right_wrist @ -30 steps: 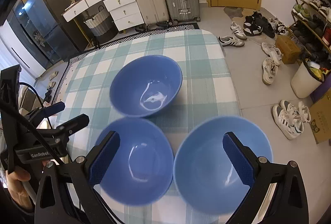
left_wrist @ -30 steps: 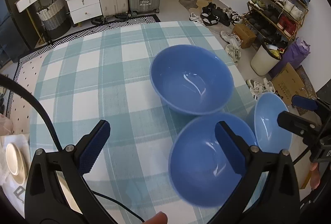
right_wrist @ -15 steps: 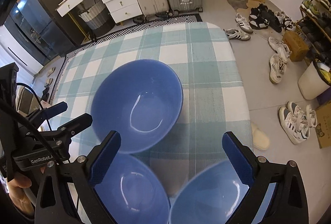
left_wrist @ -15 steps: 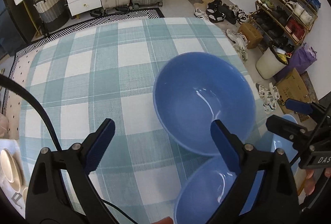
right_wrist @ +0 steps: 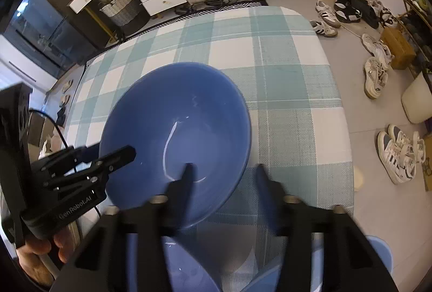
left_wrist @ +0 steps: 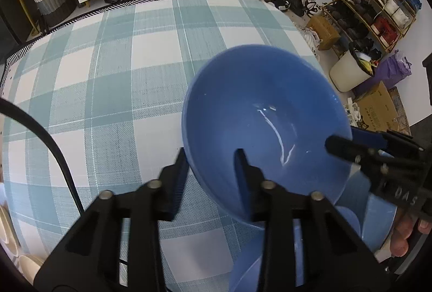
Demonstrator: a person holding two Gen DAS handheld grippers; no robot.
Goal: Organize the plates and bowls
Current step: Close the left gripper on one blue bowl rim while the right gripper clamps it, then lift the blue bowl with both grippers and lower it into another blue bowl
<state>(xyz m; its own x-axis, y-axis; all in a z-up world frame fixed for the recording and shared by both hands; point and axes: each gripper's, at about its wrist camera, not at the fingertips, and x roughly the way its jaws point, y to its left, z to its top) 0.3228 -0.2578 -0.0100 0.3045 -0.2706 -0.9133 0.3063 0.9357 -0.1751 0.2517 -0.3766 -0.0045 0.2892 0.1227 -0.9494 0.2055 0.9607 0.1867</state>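
Observation:
A large blue bowl (left_wrist: 259, 114) sits on the checked tablecloth; it also shows in the right wrist view (right_wrist: 175, 130). My left gripper (left_wrist: 212, 159) straddles its near-left rim, one finger inside, one outside, jaws narrowed but blurred. My right gripper (right_wrist: 222, 170) straddles its near-right rim the same way. Two more blue bowls lie nearer me, one (left_wrist: 270, 259) under the left gripper, one (left_wrist: 378, 221) at the right. They also show in the right wrist view (right_wrist: 183, 267) (right_wrist: 378, 251).
The tablecloth (left_wrist: 108, 76) covers the table; its right edge drops to a floor with shoes (right_wrist: 399, 151), a shoe rack (left_wrist: 378, 0) and a bin (left_wrist: 351, 70). Cream plates (left_wrist: 8, 224) lie at the left edge.
Both grippers moved forward from the near bowls to the far bowl and narrowed their jaws around its rim on either side.

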